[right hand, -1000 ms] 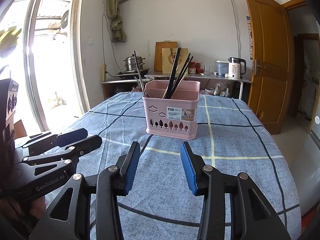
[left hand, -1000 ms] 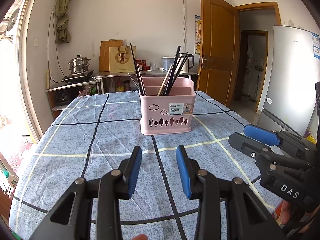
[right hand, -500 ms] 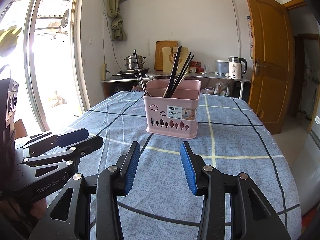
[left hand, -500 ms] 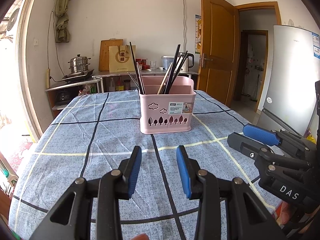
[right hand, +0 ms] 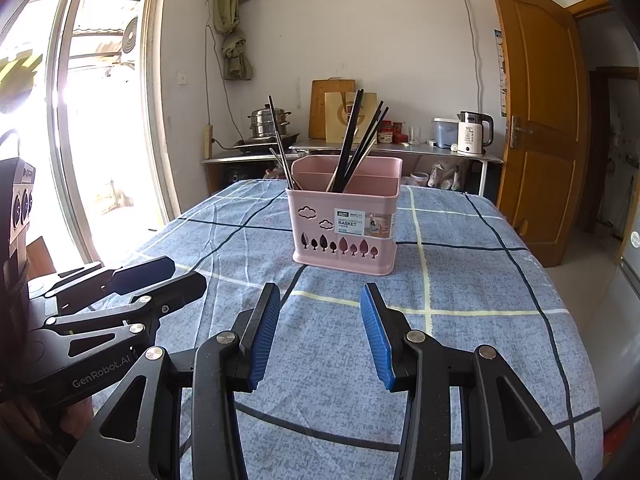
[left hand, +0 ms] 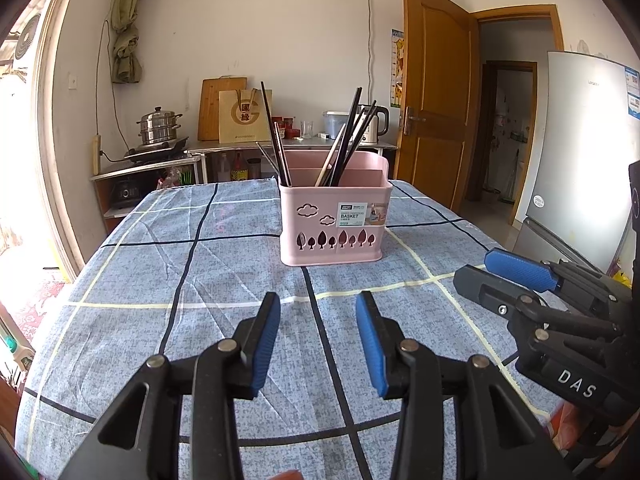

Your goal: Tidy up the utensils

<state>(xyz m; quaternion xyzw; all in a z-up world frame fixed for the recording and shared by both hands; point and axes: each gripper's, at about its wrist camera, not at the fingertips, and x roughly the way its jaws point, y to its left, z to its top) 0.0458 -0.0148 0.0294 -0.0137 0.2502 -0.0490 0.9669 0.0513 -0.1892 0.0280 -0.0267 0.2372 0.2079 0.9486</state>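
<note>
A pink utensil basket stands upright on the blue checked tablecloth; it also shows in the right wrist view. Several dark chopsticks and a few thin metal ones stand in its compartments. My left gripper is open and empty, held above the cloth in front of the basket. My right gripper is open and empty beside it. The right gripper appears at the right of the left wrist view; the left gripper appears at the left of the right wrist view.
A counter at the back wall holds a steel steamer pot, a cutting board, a paper bag and a kettle. A wooden door and a fridge stand to the right. A glass door is on the left.
Both grippers have dropped slightly and eased back, so the basket sits a little higher in both views. Both stay open and empty.
</note>
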